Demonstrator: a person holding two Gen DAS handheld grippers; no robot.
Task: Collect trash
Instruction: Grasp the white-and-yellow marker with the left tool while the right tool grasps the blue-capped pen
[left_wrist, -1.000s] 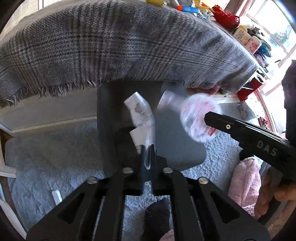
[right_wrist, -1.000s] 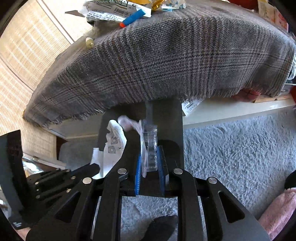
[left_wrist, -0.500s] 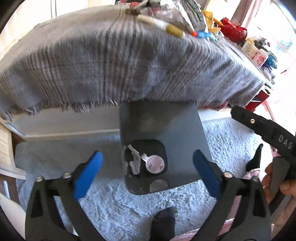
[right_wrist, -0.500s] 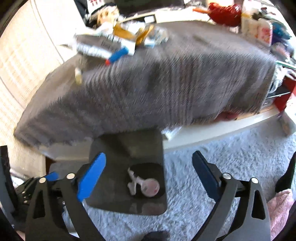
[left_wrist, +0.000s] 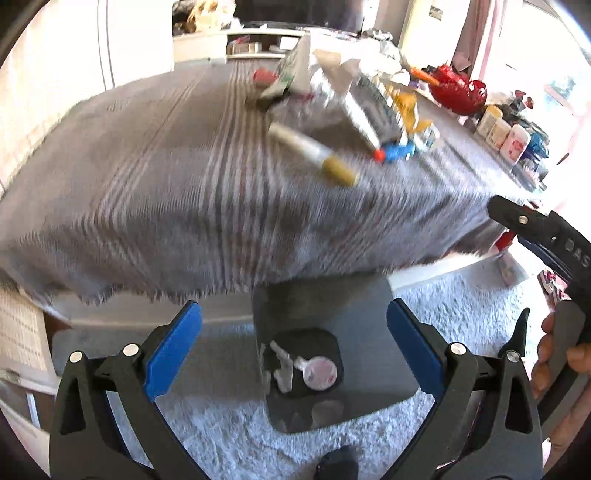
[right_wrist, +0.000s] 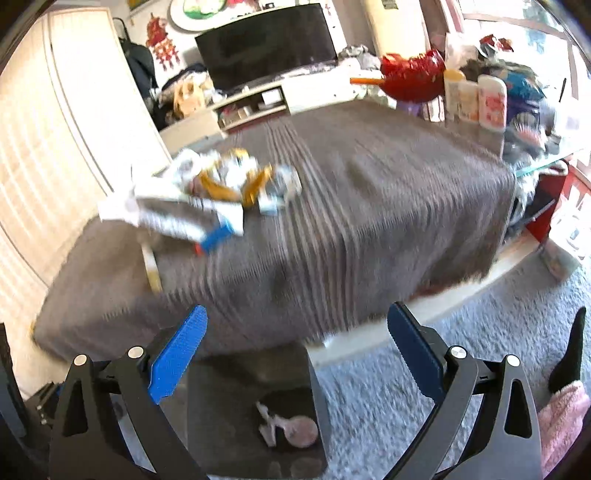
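Grey cloth with thin pale stripes, on top a white tube with a yellow cap and a blue and red bit. Dark grey bin on a fluffy pale grey rug, white scraps and a pink round lid inside. Black grippers with bright blue pads, and a shiny red bowl.

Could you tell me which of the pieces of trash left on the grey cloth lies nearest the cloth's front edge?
The white tube with the mustard-yellow cap; it lies apart, ahead of the wrapper pile.
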